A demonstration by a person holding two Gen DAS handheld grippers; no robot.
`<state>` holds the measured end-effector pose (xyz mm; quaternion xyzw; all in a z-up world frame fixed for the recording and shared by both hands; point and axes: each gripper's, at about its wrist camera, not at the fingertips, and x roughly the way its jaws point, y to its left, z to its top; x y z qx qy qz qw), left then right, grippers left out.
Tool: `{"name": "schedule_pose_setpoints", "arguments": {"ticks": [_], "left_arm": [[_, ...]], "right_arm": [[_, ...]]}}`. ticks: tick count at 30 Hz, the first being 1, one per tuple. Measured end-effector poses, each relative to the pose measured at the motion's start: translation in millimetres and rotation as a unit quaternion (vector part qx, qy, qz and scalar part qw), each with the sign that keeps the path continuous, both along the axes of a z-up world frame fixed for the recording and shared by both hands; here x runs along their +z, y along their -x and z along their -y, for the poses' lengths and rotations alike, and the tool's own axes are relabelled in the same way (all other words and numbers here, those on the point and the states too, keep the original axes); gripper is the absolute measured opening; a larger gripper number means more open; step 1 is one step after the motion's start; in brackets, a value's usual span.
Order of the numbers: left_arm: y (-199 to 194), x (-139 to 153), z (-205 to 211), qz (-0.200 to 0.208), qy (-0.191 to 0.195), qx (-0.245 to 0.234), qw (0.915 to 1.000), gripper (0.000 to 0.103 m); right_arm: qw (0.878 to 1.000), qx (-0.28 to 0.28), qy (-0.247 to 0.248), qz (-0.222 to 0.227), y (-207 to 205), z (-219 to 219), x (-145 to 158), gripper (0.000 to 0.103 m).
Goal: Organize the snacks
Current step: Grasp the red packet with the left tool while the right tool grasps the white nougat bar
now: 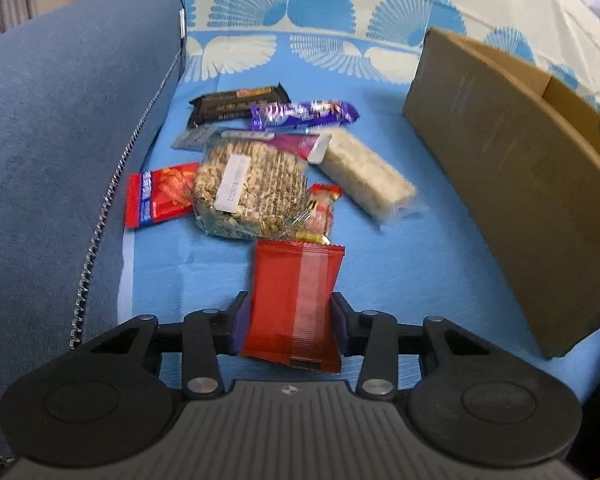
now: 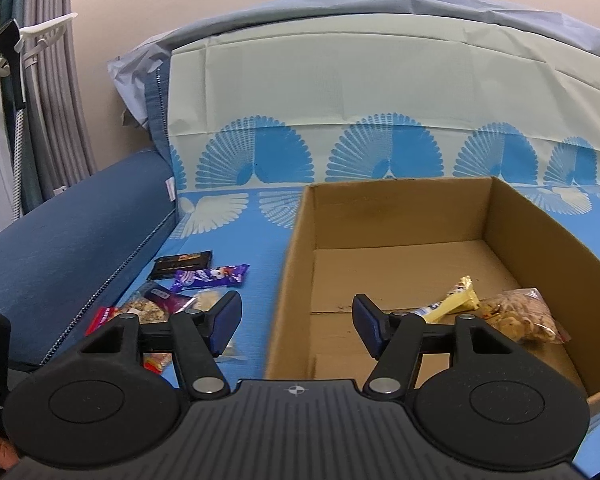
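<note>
My left gripper (image 1: 290,316) is shut on a red snack packet (image 1: 296,300) and holds it above the blue cloth. Beyond it lies a pile of snacks: a clear bag of nuts (image 1: 248,188), a red wrapper (image 1: 158,194), a pale cracker pack (image 1: 366,172), a purple bar (image 1: 304,114) and a dark bar (image 1: 238,106). The cardboard box (image 1: 512,184) stands to the right. My right gripper (image 2: 296,320) is open and empty over the box's near left wall (image 2: 288,288). Inside the box lie a yellow bar (image 2: 454,302) and a bag of nuts (image 2: 522,316).
A blue sofa arm (image 1: 68,140) with a zipper edge rises to the left of the snacks. A patterned blue and white cloth (image 2: 380,152) covers the seat and backrest. Curtains (image 2: 48,100) hang at the far left.
</note>
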<state>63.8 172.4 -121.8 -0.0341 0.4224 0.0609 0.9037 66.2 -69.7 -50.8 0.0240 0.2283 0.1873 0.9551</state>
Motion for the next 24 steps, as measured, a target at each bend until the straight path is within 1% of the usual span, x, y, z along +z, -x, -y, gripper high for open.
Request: {"name": "schedule_pose_setpoints", "arguments": {"ticks": [4,8,9,11,16,21,23,24], "left_arm": [[14.2,11.1,-16.7,-0.003,0.028,0.011,0.9996,0.046],[22.4,10.3,-43.0,-0.012,0.082,0.047,0.9955,0.047],[21.8,10.2,-42.2,-0.011,0.083,0.044,0.9955,0.047],[19.9,8.8,-35.5,-0.013,0.068,0.043,0.9967,0.047],[15.2,5.8,-26.9,-0.013,0.051,0.040,0.9978,0.047],[18.2,3.5,-36.6,-0.008,0.072,0.053,0.9959,0.047],[18.5,3.0,-39.2,-0.008,0.079,0.060,0.9951,0.047],[18.8,3.2,-39.4,-0.007,0.079,0.061,0.9949,0.047]], "right_arm": [[1.000,0.012,0.001,0.003,4.0,-10.9,4.2,0.064],[0.999,0.042,0.008,0.015,9.7,-29.2,8.9,0.064],[0.998,0.053,0.012,0.019,11.6,-35.9,9.1,0.064],[0.997,0.072,0.022,0.023,14.7,-48.3,9.2,0.064],[0.991,0.115,0.054,0.027,23.9,-80.3,4.2,0.064],[0.985,0.143,0.087,0.030,29.7,-105.9,-1.5,0.063],[0.985,0.144,0.088,0.019,24.4,-111.1,-3.0,0.063],[0.985,0.143,0.092,0.004,17.3,-115.5,-4.0,0.063]]}}
